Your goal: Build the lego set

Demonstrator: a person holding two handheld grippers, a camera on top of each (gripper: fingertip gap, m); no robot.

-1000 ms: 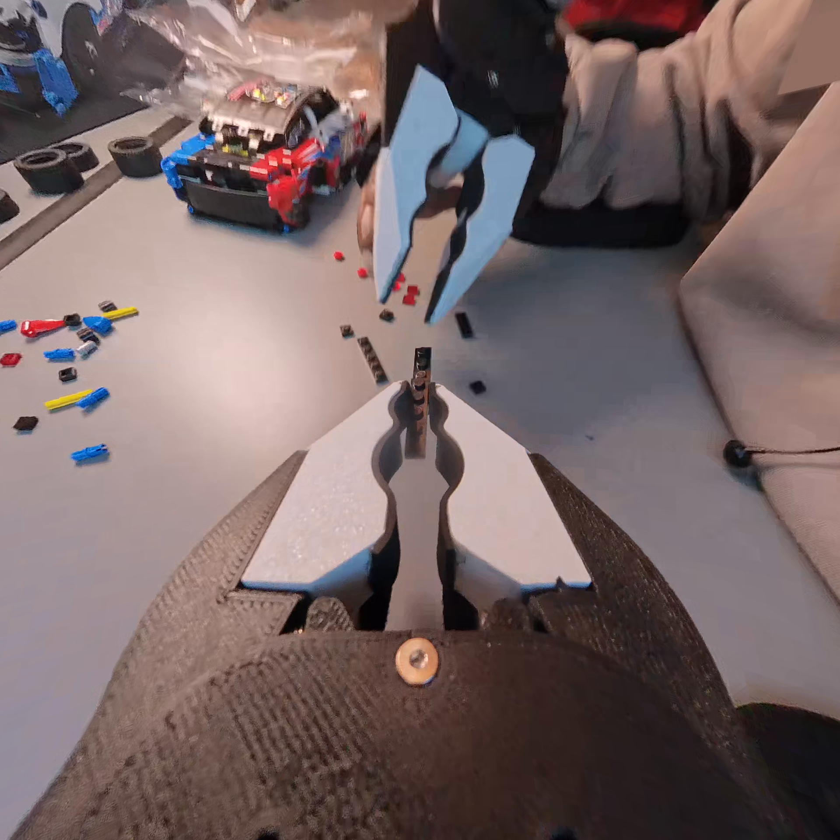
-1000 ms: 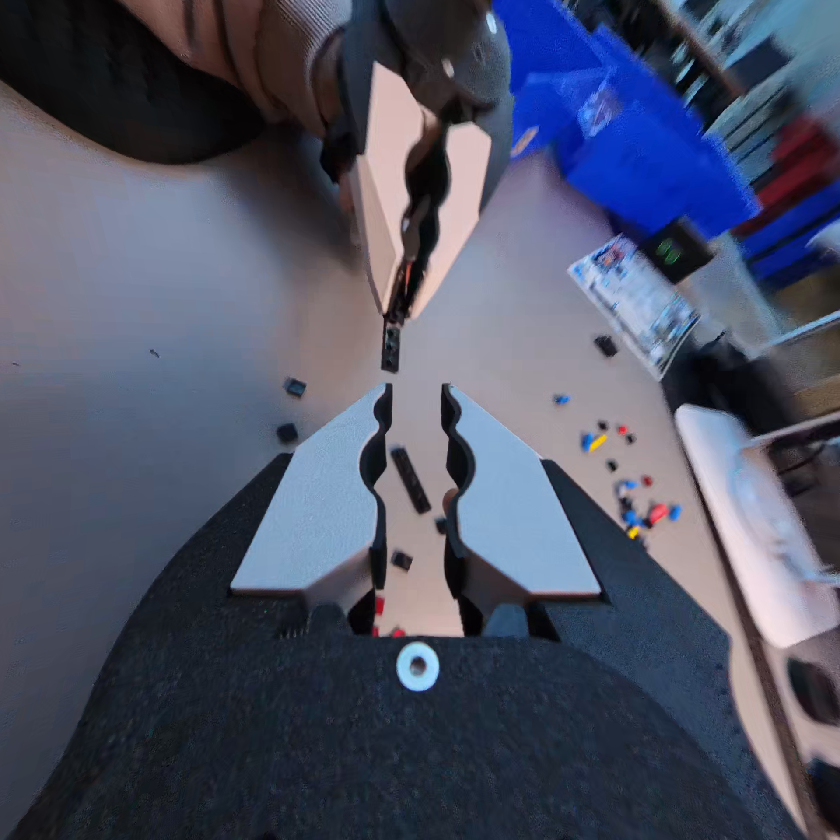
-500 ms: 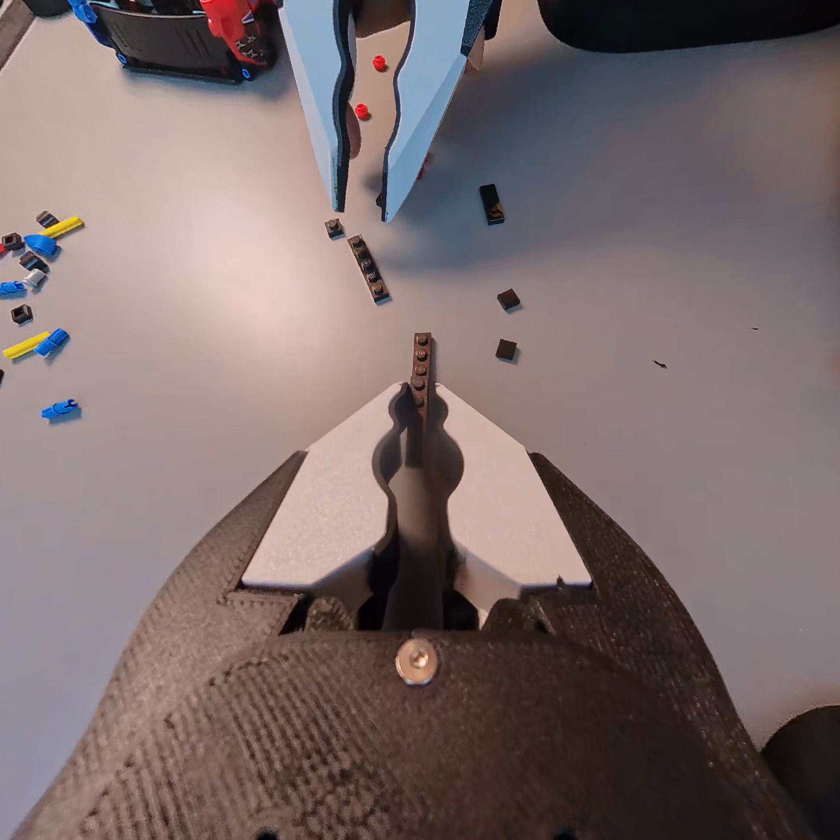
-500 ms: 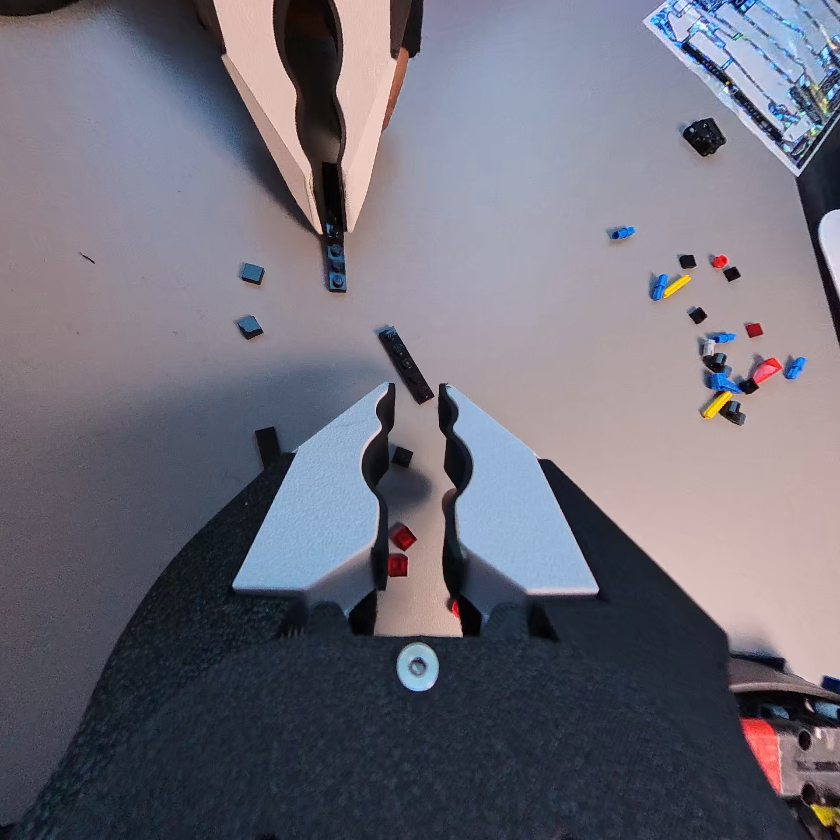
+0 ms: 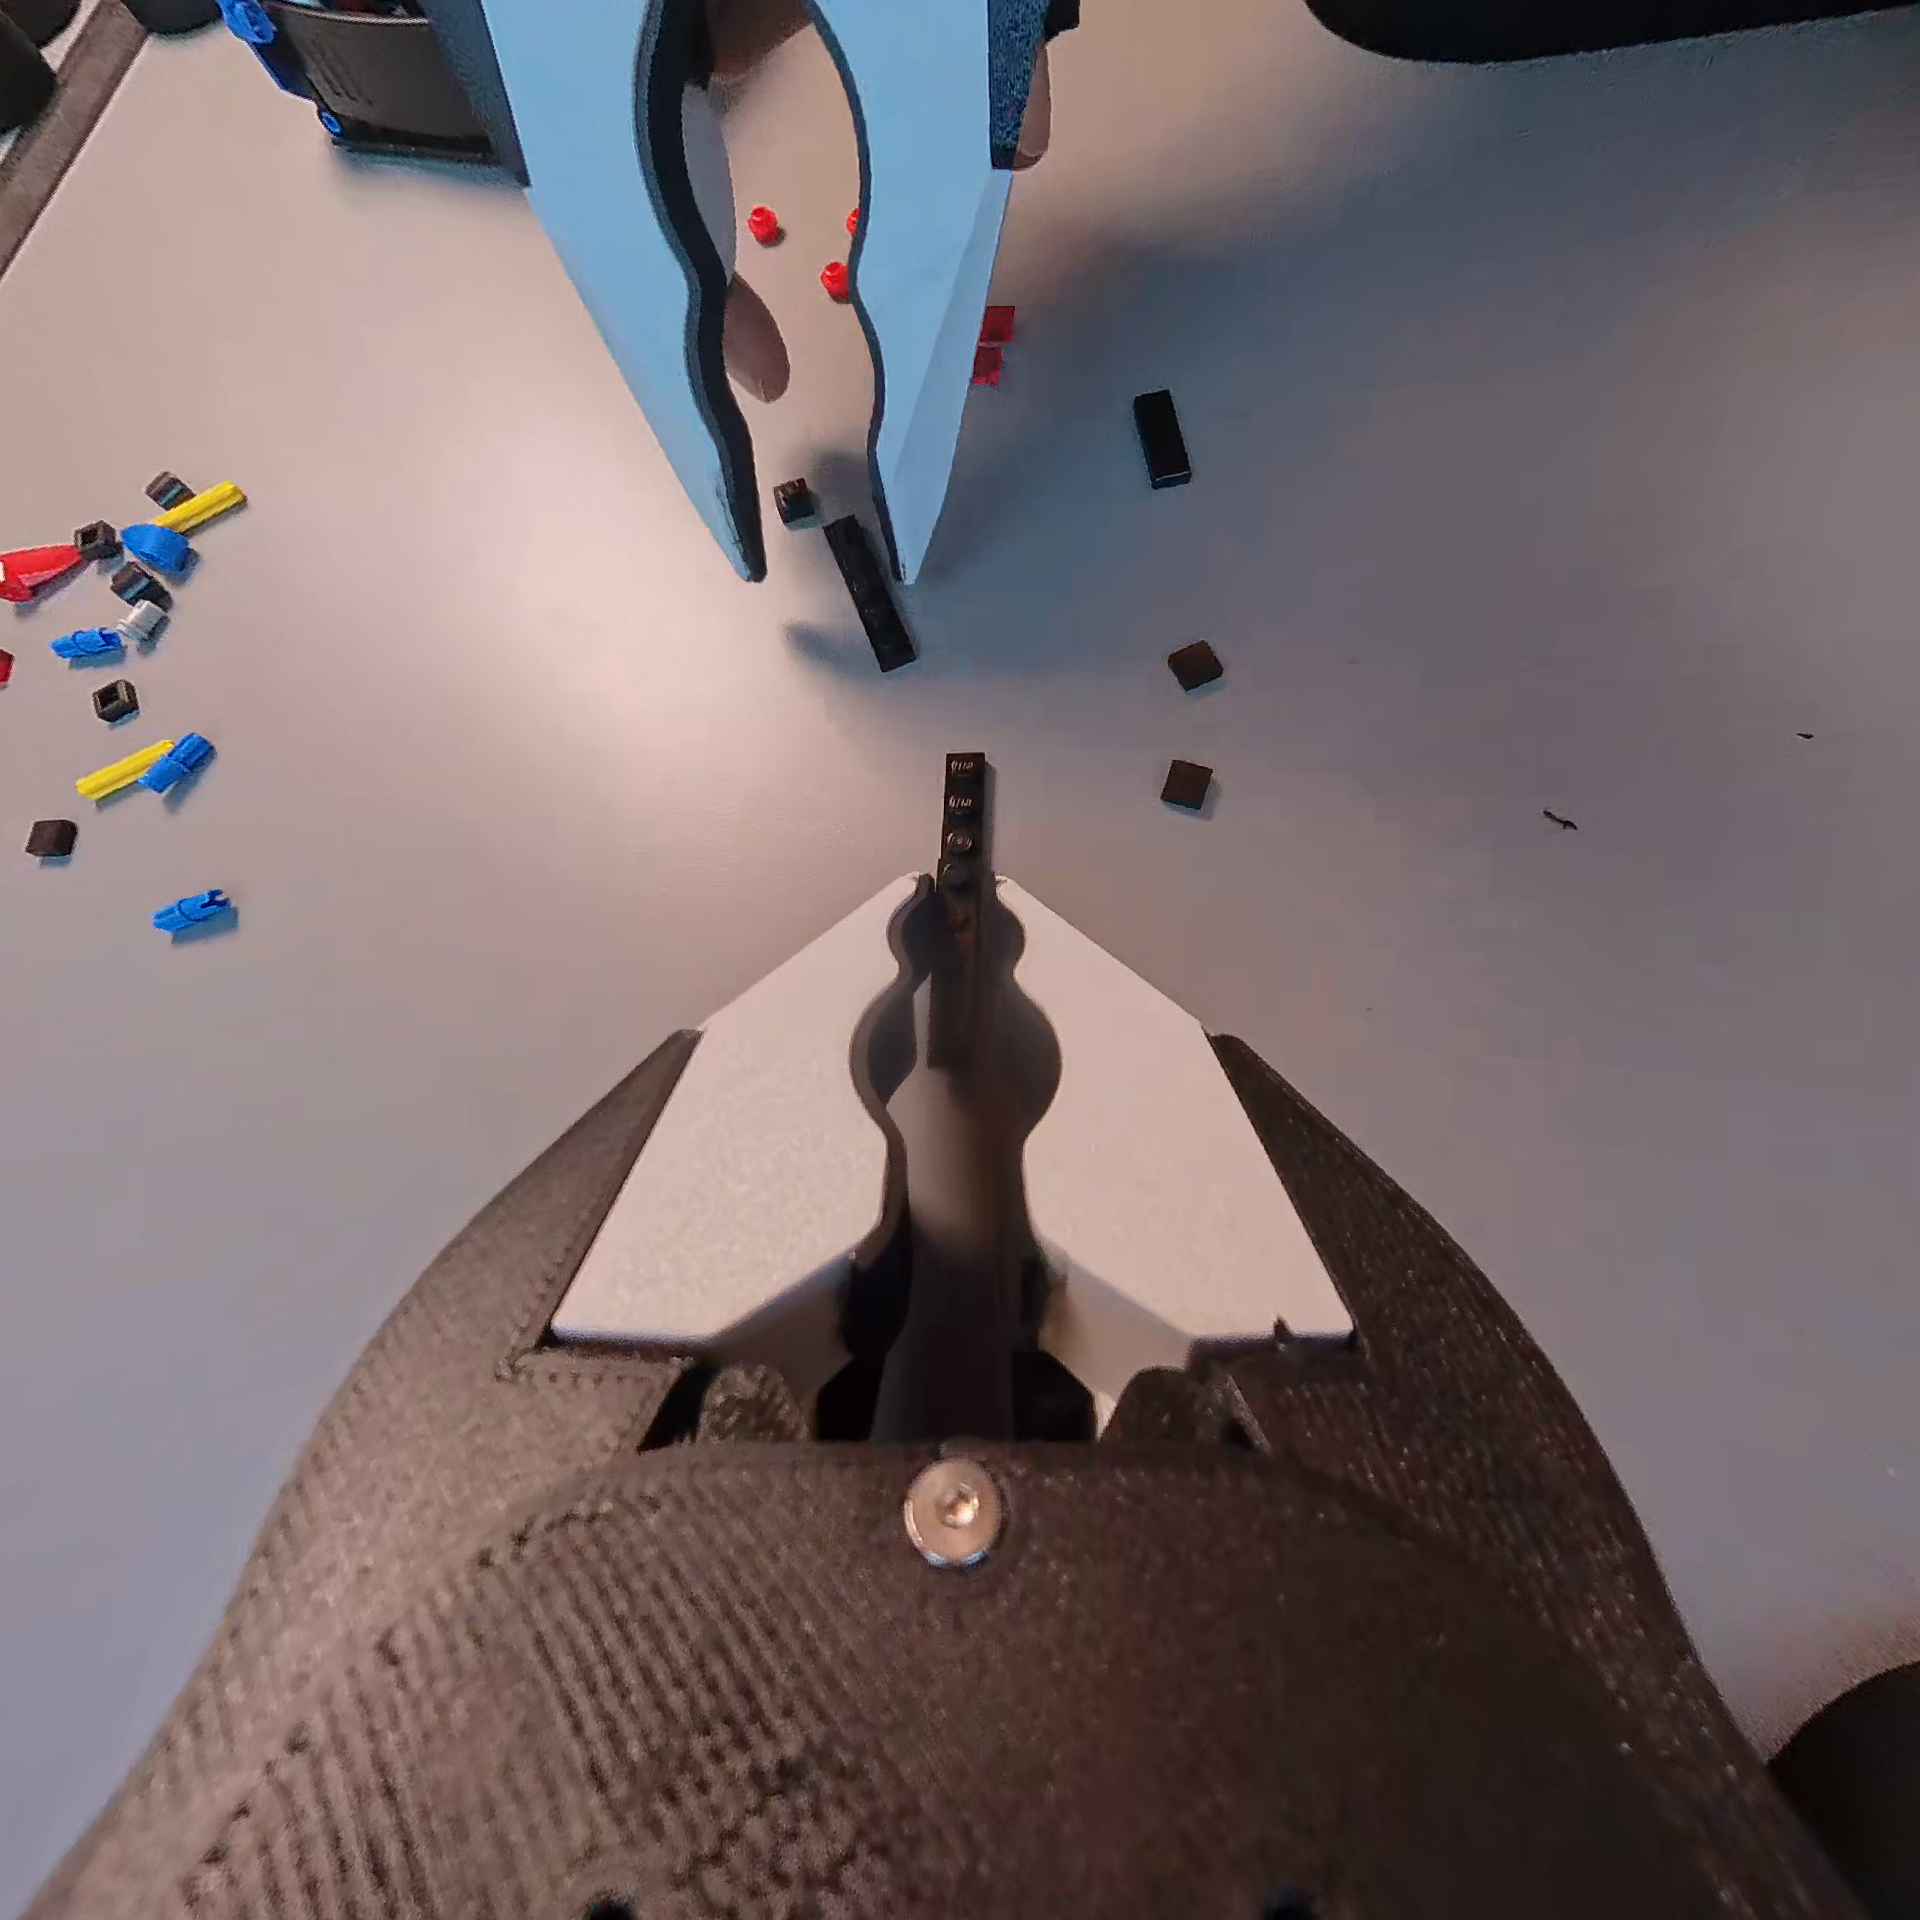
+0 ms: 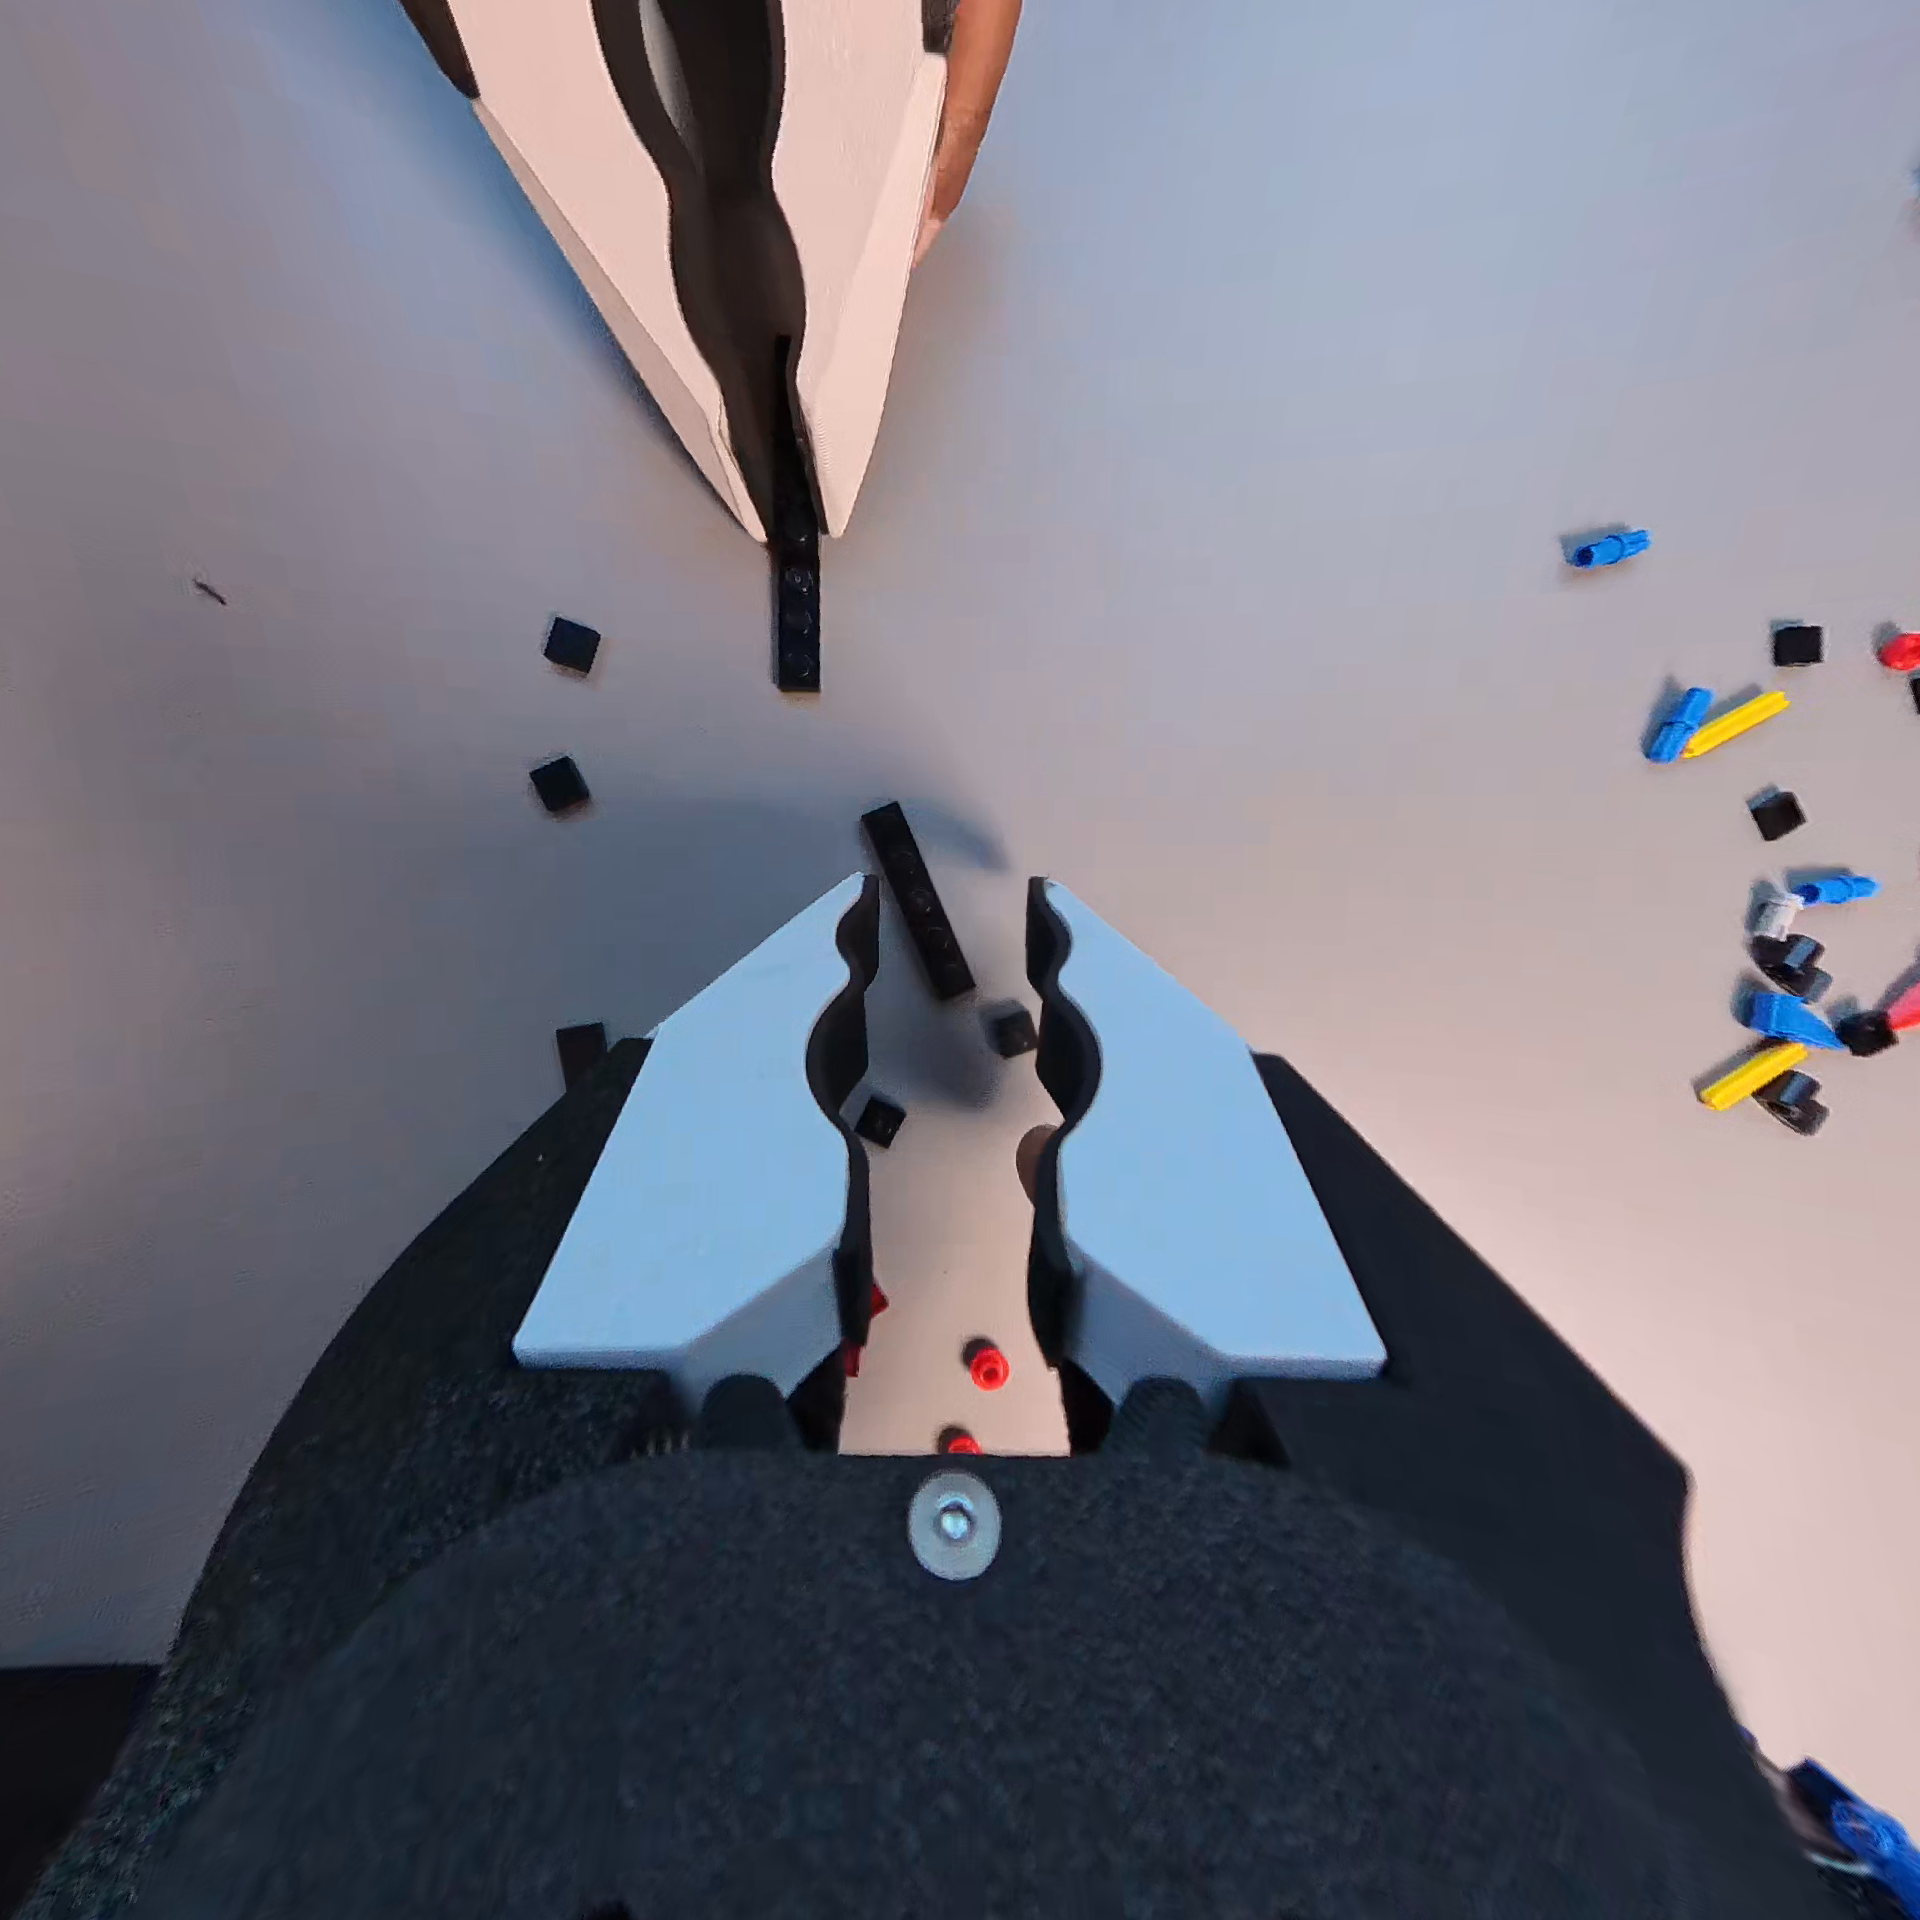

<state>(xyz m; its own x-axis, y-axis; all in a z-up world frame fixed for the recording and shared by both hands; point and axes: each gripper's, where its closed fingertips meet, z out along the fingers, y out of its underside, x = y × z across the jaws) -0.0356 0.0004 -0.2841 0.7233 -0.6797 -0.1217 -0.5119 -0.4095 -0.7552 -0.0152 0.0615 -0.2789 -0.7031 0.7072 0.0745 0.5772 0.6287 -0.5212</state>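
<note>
Scattered pieces in blue, yellow, red and black lay at the far left of the grey desk in your left wrist view, loose and well apart from your tools. Farther back on that side sat the partly built car, only its black and blue lower edge showing at the top of the picture.

Your left gripper had its fingers pressed together on a long black studded strip, which stuck out forward past the tips, studs up, above the desk.

Across from it, your right gripper pointed down at the desk with its fingers spread. A second black strip lay flat on the desk between those tips, angled, just beside the tip on the right of the picture; whether it touched, you could not tell. A small black square piece sat beside it between the tips, and small red pieces lay farther back in the gap.

To the right, a black tile and two dark square pieces rested on the desk, apart from each other.

From your right wrist view, the strip on the desk ran slantwise out of the gap of the open right gripper.
</note>
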